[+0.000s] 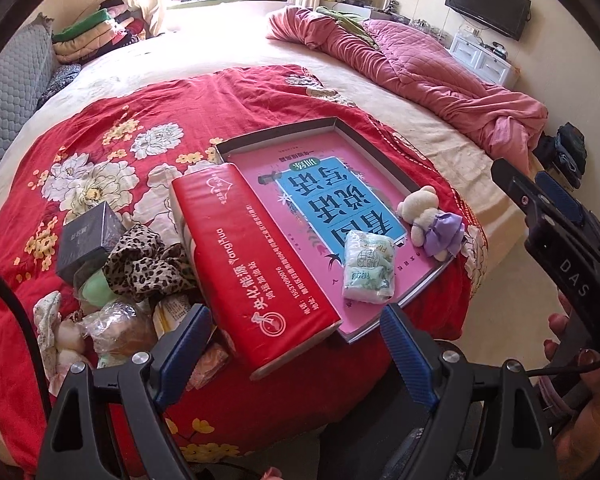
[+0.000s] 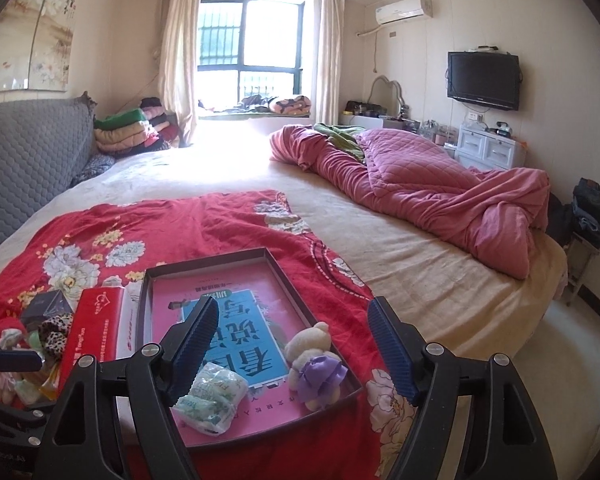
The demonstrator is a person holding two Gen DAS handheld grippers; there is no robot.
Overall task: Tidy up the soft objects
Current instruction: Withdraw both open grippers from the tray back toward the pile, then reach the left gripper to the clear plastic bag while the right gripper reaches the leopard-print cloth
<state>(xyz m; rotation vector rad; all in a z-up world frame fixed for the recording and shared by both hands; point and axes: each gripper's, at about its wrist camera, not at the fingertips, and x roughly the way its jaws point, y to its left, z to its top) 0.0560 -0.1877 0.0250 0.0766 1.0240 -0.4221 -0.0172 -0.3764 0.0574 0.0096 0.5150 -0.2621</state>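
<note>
Left wrist view: left gripper (image 1: pixel 296 344) fingers apart, empty, over red tissue box (image 1: pixel 256 268); tray (image 1: pixel 384 152) on red quilt (image 1: pixel 112 120) holds tissue pack (image 1: pixel 366 266) and plush bear (image 1: pixel 424 216); scrunchie (image 1: pixel 148 264) in left pile. Right wrist view: right gripper (image 2: pixel 292 344) fingers apart, empty, above tray (image 2: pixel 204 264); pack (image 2: pixel 212 400) near-left, bear (image 2: pixel 314 364) near-right.

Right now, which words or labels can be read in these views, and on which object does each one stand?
"DAS": right gripper.
"YangHua": red tissue pack.
"看图说话写话", upside down: pink book in the tray.
Too blurred: fine print on that pack, green packet label.
</note>
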